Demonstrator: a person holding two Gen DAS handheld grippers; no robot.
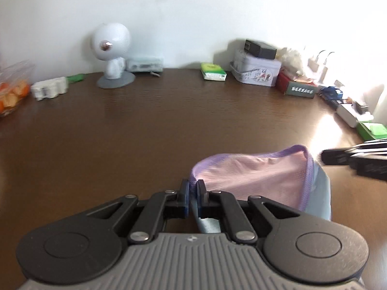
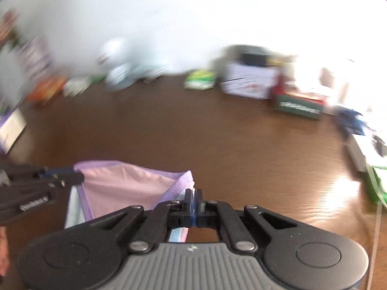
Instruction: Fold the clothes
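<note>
While both corners are pinched, I've got the pink mesh garment with purple trim [image 1: 254, 176] lifted over the dark brown wooden tabletop [image 1: 145, 125]. Left hand-held gripper [image 1: 192, 193] and right hand-held gripper [image 2: 194, 197] are each clamped on its hem. Next I'd lay it flat, probably. Its lower half is hidden, and the right view's blurry.

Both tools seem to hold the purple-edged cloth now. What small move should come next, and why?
Probably carry the held edge forward over the bare table and lay it flat. The left tool and right tool are each shut on a corner of the pink garment, whose purple hem is stretched between them while the rest hangs below, so it is ready to be spread for folding.
</note>
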